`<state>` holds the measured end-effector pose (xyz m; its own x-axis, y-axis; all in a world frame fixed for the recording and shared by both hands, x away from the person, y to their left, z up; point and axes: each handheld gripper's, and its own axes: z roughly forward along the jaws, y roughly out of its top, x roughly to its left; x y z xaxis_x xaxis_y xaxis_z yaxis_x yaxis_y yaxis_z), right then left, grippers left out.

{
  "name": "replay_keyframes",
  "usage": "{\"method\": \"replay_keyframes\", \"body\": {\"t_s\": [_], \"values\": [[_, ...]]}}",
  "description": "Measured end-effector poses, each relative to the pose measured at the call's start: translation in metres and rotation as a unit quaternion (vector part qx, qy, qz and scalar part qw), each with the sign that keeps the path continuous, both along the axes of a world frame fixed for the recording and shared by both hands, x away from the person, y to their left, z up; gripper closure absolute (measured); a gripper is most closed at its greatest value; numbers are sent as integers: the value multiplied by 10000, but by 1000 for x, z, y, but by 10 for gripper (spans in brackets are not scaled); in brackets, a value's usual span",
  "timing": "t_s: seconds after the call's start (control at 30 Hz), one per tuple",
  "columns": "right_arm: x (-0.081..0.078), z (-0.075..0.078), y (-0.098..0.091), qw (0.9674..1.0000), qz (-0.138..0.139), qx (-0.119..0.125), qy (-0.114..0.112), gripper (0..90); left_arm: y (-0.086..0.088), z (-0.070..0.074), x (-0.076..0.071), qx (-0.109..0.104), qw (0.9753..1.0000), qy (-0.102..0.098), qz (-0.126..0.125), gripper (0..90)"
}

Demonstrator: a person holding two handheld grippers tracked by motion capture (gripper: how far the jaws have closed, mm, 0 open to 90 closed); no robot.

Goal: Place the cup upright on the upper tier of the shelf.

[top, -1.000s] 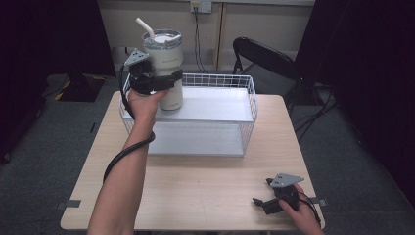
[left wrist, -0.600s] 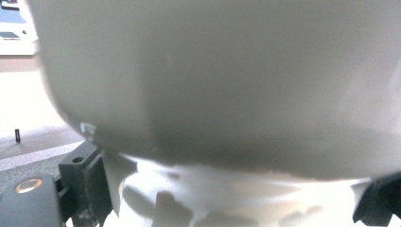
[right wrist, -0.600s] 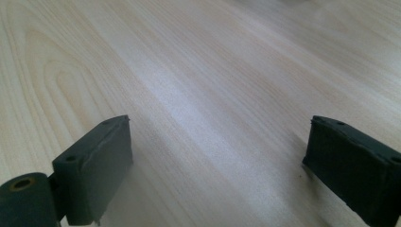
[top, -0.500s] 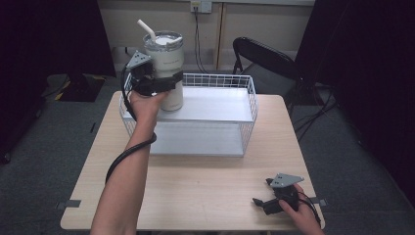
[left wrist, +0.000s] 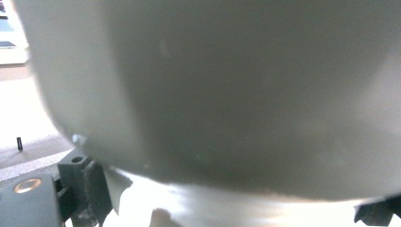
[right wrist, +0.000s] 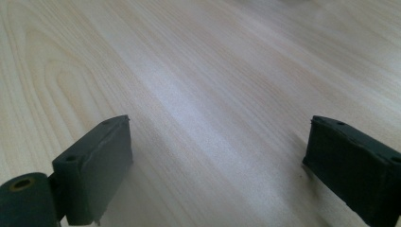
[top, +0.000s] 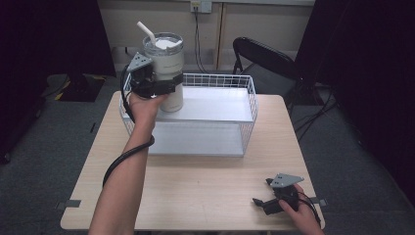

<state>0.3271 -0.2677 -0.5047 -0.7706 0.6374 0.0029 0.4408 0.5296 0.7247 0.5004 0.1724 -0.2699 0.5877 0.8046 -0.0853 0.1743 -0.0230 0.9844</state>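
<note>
A white tumbler [top: 166, 68] with a lid and straw is held upright over the back left corner of a white wire basket [top: 247, 93]. My left gripper [top: 164, 85] is shut on the tumbler's middle, its jaws on either side of the body. In the left gripper view the tumbler's grey-white wall [left wrist: 227, 90] is pressed close between the two jaws. My right gripper [top: 264, 203] rests low at the table's front right corner. In the right gripper view it [right wrist: 217, 165] stands open over bare wood with nothing between the jaws.
The wooden table [top: 195, 196] has free room in front of the basket. A black chair [top: 264, 56] stands behind the table at the right. Cables hang down the back wall.
The tumbler and my left gripper have risen slightly over the basket's back left corner. The right gripper has stayed put.
</note>
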Motion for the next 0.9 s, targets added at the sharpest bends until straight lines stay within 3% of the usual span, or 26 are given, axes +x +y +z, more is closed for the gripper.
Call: {"method": "replay_keyframes", "body": {"t_s": [0.1,0.23,0.9], "values": [[0,0,0,10000,-4,9,-6,76,0,0,-1,38,10000,-16,-12,95],[0,0,0,10000,-3,8,-6,76,-2,1,-6,249,9997,-51,-63,95],[0,0,0,10000,-3,7,-6,76,-1,0,-8,227,9997,55,-35,88]]}}
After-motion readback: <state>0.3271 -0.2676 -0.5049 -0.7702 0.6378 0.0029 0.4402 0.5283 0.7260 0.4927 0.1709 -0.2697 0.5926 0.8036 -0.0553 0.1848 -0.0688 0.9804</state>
